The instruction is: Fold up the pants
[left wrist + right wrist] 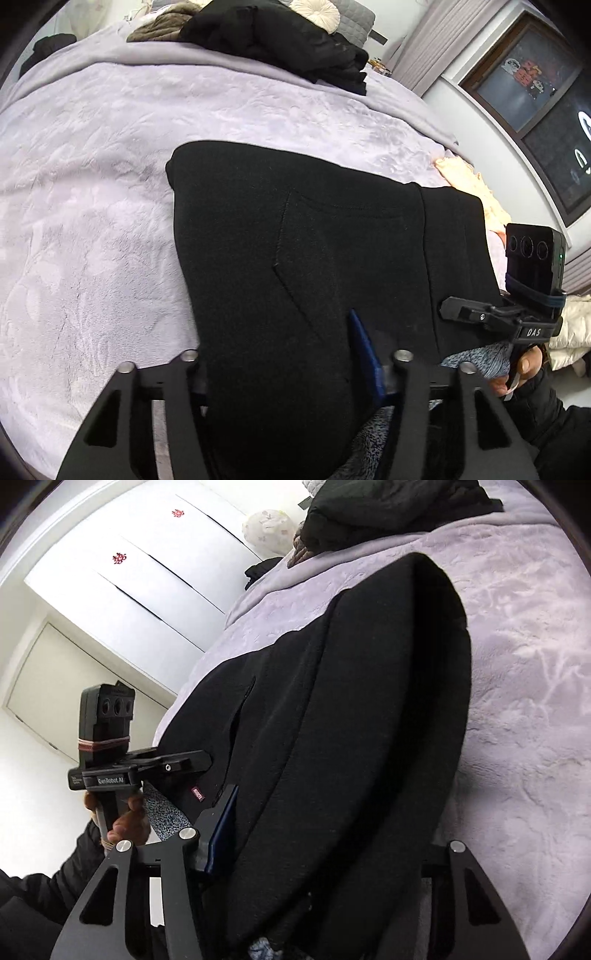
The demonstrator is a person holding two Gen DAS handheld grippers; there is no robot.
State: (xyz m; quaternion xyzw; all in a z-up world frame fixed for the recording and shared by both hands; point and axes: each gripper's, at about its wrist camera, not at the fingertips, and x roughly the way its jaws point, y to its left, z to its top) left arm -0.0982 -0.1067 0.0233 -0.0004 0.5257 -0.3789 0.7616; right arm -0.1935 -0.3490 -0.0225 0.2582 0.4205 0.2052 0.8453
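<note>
Jaws of both grippers clamp the black pants.

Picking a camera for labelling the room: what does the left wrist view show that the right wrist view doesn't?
Only the left wrist view: a dark framed window, a peach cloth at the bed edge, the right claw.
Only the right wrist view: white wardrobe doors, the left claw.
Both: black fleece pants, lavender plush blanket, piled dark clothes.
</note>
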